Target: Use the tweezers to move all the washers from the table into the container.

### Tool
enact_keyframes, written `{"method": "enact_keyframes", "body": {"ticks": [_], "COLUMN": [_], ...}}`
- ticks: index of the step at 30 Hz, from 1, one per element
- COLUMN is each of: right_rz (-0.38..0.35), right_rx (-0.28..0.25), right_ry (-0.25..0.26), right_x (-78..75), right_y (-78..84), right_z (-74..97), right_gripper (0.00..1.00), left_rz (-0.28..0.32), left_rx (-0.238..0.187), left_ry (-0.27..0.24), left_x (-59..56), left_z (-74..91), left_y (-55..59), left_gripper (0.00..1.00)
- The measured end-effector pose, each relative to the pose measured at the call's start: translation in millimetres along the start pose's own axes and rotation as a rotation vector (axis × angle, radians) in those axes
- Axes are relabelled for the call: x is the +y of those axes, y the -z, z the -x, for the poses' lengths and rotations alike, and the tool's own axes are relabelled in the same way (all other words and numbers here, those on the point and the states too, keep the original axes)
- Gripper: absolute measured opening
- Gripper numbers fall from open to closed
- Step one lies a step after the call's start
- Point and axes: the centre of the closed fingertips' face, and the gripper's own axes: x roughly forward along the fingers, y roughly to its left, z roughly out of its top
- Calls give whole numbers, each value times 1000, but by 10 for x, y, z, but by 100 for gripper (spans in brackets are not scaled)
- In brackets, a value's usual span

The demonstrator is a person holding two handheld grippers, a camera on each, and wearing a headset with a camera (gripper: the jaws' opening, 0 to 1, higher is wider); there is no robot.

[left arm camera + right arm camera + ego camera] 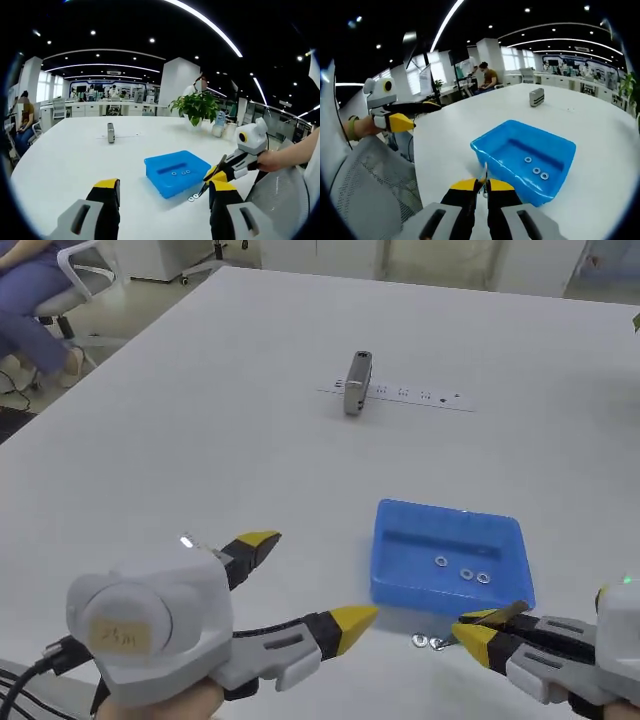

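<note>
As the right tool [478,630] pinches the tweezers [510,611] beside the container [440,592], their tips may flick the loose washers [421,641] across the counter [200,440]; the left tool [310,580] hangs spread.

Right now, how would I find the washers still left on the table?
Find the big white table, then the blue tray on it. Just outside the tray's near wall, by the tweezers, lie two silver washers on the bare tabletop; the other three washers sit inside the tray.
</note>
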Motion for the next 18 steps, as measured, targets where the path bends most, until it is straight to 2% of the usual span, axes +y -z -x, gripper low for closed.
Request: {"method": "enact_keyframes", "body": {"ticks": [4,8,12,14,18], "right_rz": [65,96,161,182,236], "right_rx": [44,57,126,122,155], "right_ry": [0,-8,-22,-27,-34], "right_x": [-10,-9,4,30,54], "right_y": [33,14,98,77,74], "right_z": [-40,-66,-106,-120,-150], "right_gripper": [4,4,4,5,4], "left_rz": [-4,-3,-1,-1,0], "left_rx": [0,-1,-5,-4,-5], "left_ry": [2,3,3,3,2], "left_x": [4,9,6,1,1], "left_z": [0,1,3,4,6], "left_y": [3,5,-1,-3,-3], "left_gripper": [74,73,73,73,73]}}
